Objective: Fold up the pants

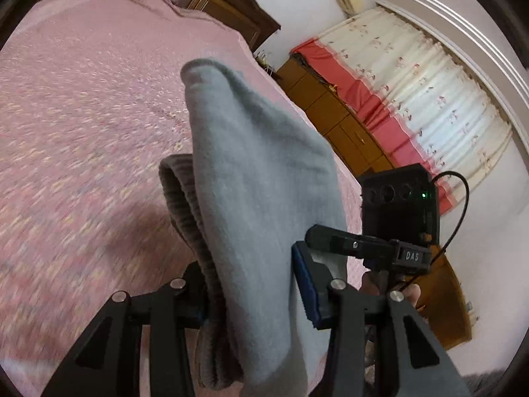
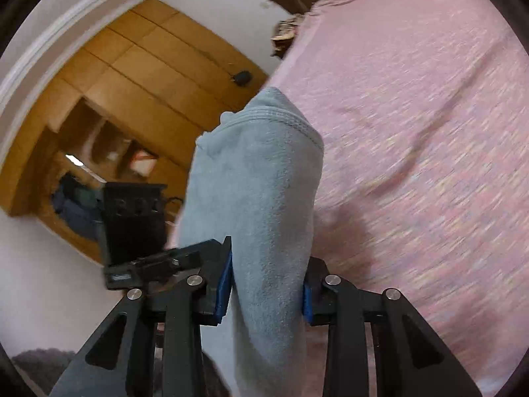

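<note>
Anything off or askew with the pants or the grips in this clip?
Nothing stands out. The left hand-held gripper pinches the grey pants at the ribbed waistband; the right hand-held gripper pinches a stitched hem. Both lift the cloth above the pink bed. The background is motion-blurred.

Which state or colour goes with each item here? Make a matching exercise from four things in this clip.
Items
1. pants
2. bed cover
3. cabinet
4. curtain

Descriptions
A. white with a red band
B. pink, spread flat
C. grey, clamped by the left gripper and the right gripper
D. brown wood

Pairs: 1-C, 2-B, 3-D, 4-A
</note>
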Demonstrator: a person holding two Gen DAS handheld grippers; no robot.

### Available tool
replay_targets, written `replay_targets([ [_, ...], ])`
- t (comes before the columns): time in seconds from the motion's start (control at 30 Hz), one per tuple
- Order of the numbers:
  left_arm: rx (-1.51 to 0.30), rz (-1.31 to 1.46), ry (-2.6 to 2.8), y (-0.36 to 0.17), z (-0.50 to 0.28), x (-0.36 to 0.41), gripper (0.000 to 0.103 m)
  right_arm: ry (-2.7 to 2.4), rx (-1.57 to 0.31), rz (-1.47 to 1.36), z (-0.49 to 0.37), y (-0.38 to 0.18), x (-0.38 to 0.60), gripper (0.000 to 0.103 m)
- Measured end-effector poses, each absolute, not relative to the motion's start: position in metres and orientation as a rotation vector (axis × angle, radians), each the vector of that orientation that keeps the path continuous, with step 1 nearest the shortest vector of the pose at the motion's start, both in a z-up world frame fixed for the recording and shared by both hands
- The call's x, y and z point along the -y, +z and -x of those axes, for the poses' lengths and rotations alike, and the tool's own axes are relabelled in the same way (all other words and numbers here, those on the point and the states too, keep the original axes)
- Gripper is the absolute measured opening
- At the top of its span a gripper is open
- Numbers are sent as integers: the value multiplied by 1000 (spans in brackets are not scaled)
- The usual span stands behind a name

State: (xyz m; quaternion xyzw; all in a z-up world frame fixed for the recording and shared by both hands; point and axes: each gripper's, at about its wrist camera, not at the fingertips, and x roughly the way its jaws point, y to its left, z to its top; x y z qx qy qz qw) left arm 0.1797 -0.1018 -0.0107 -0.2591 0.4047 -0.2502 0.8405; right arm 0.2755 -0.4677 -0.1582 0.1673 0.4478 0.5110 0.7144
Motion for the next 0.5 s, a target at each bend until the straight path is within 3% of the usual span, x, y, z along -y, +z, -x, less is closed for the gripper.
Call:
replay_targets([
  [0.27,-969,566,-434,-78,-244,131,48,977,-1142,-371,-330,-217,479,38],
  [0.5,-910,473,-407,-73,-215,108,52,925,-1045,-275,-309,-196,480,47],
])
